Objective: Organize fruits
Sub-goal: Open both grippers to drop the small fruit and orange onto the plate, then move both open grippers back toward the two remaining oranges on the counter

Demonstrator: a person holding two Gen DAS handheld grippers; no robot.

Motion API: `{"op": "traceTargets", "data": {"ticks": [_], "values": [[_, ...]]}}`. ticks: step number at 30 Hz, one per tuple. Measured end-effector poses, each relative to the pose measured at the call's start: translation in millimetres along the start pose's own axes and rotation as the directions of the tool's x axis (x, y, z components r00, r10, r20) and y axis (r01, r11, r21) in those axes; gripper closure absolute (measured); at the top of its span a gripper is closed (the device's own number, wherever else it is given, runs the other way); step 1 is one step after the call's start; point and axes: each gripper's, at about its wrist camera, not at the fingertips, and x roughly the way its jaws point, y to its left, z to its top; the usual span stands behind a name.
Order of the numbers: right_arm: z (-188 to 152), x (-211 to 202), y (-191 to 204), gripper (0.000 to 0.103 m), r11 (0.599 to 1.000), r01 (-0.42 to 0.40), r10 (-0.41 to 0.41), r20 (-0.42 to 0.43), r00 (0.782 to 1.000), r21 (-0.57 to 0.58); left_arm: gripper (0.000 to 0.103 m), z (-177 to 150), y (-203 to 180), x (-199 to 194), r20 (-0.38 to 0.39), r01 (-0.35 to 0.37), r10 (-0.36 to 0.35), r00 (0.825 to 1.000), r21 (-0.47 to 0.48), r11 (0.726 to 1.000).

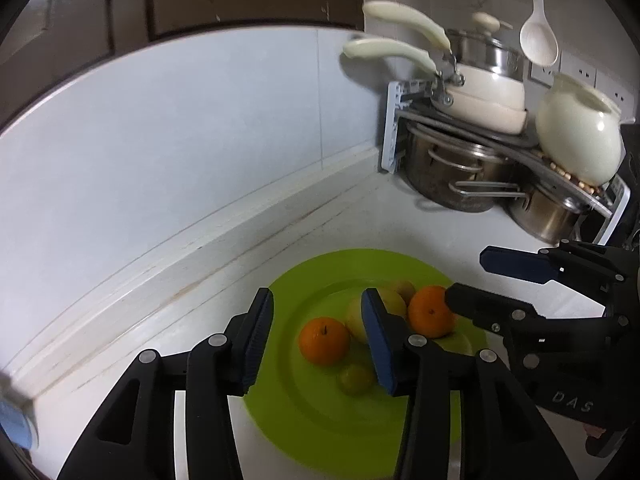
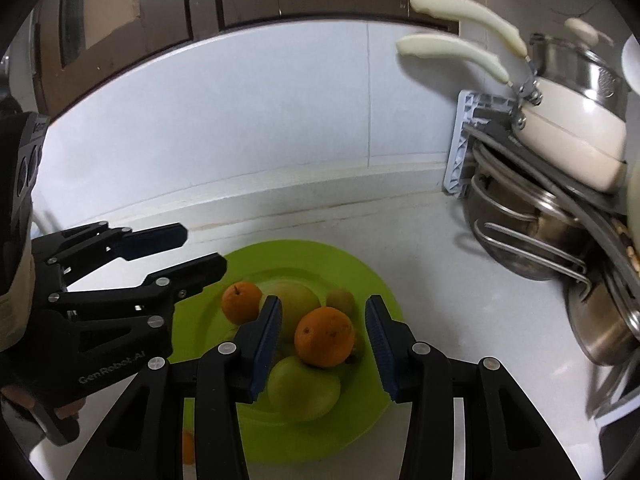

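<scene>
While both grippers hover above it, the scene reads:
Green plate (image 2: 372, 280): on white counter (image 1: 420, 216); holds two oranges (image 2: 325, 336), greenish-yellow fruits (image 2: 302, 388).
Left gripper (image 1: 318, 334): jaws apart, empty.
Right gripper (image 2: 324, 342): jaws apart, empty.
Left view only: white jar (image 1: 576, 136), hanging spoon (image 1: 538, 40).
Pot rack (image 2: 560, 184): well right of plate.

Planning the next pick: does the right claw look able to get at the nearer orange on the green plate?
Probably yes. The right claw stands open and empty with the orange showing between its fingers, atop the fruit on the green plate; nothing blocks it.
</scene>
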Motion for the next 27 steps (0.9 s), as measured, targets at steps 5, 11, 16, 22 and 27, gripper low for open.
{"op": "traceTargets", "data": {"ticks": [5,11,16,22,27], "values": [[-2,-25,3,0.053,1.0,0.006,-0.006,0.043,0.999,0.011,0.057,-2,1,-28,0.028,-0.006,0.007,1.0,-0.029,1.0],[-10,-58,9,0.053,1.0,0.026,-0.027,0.094,0.995,0.008,0.053,-9,-1,-64,0.072,-0.005,0.007,0.997,-0.026,1.0],[-18,-82,18,0.053,0.999,0.043,-0.043,0.119,0.992,-0.003,0.044,-17,-6,-90,0.108,-0.015,0.017,0.994,-0.021,1.0],[-29,-103,26,0.046,0.999,0.055,-0.054,0.141,0.989,0.001,0.033,-28,-7,-115,0.13,-0.02,0.024,0.991,-0.032,0.999],[-42,-114,35,0.046,0.998,0.061,-0.059,0.146,0.988,-0.009,0.03,-42,-6,-126,0.124,-0.023,0.027,0.992,-0.037,0.999]]}}
